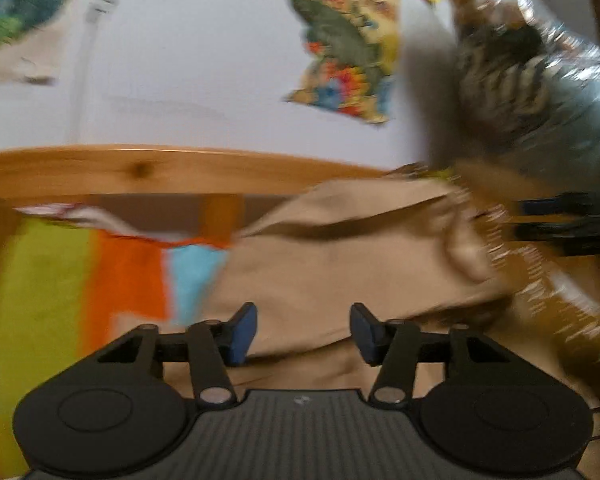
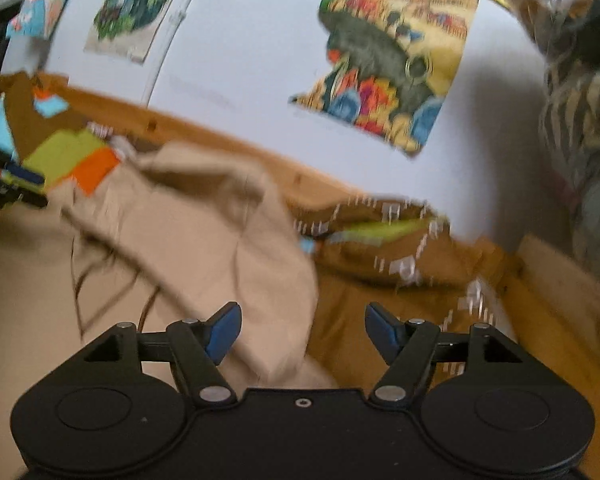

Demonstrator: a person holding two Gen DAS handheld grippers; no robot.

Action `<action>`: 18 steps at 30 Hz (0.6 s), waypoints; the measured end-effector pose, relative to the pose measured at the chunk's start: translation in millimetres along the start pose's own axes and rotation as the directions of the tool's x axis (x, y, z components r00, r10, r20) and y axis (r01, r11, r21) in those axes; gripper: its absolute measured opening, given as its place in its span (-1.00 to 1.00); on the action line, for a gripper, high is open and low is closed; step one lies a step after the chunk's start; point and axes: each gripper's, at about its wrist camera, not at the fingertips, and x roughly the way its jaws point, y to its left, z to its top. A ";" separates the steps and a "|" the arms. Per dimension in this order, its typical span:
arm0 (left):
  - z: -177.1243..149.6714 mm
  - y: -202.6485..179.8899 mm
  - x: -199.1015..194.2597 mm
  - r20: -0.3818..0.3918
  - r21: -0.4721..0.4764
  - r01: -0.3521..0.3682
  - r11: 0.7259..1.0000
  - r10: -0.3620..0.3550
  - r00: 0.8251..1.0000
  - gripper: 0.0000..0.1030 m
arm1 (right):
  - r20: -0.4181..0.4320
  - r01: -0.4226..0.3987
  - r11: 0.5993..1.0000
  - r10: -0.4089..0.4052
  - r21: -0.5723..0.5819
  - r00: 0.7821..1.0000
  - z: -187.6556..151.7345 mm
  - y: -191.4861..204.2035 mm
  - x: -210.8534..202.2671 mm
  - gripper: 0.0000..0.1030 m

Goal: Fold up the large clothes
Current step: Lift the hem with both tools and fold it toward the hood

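Though blurred — both jaws apart: left hand-held gripper (image 1: 303, 334), right hand-held gripper (image 2: 303, 332), nothing gripped above beige garment (image 1: 340, 272).

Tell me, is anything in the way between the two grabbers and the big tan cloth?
Nothing visible is. The tan garment lies right in front of the left gripper, whose blue pads stand apart with nothing pinched. The right gripper is open too, with the garment's edge just ahead of its left pad.
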 end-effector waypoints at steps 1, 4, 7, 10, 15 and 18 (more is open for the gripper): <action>3.2 -5.9 7.4 -0.008 -0.002 0.042 0.999 -0.042 0.999 -0.11 | 0.009 -0.009 1.000 0.009 0.018 1.000 11.0 -2.2 6.4 0.37; 7.1 -24.2 37.0 -0.054 -0.002 0.157 0.988 -0.157 0.986 -0.44 | 0.003 -0.072 0.995 0.072 0.065 0.997 42.1 -9.9 41.4 0.37; 3.7 -36.6 66.7 -0.122 0.006 0.198 0.980 -0.196 0.973 -0.70 | -0.052 -0.117 0.984 0.124 0.133 0.991 62.6 -12.0 78.0 0.32; 1.4 -38.8 91.7 -0.172 -0.018 0.190 0.982 -0.190 0.967 -0.80 | -0.089 -0.111 0.982 0.125 0.150 0.988 72.0 -6.5 97.6 -0.70; -10.7 -39.3 111.8 -0.219 -0.017 0.141 0.990 -0.141 0.965 -0.82 | -0.026 -0.125 0.988 0.128 0.092 0.991 72.3 10.4 75.1 -0.99; -18.1 -38.7 113.8 -0.216 -0.048 0.116 0.992 -0.123 0.969 -0.81 | 0.008 -0.150 0.985 0.150 0.088 0.989 66.5 14.4 49.7 -1.00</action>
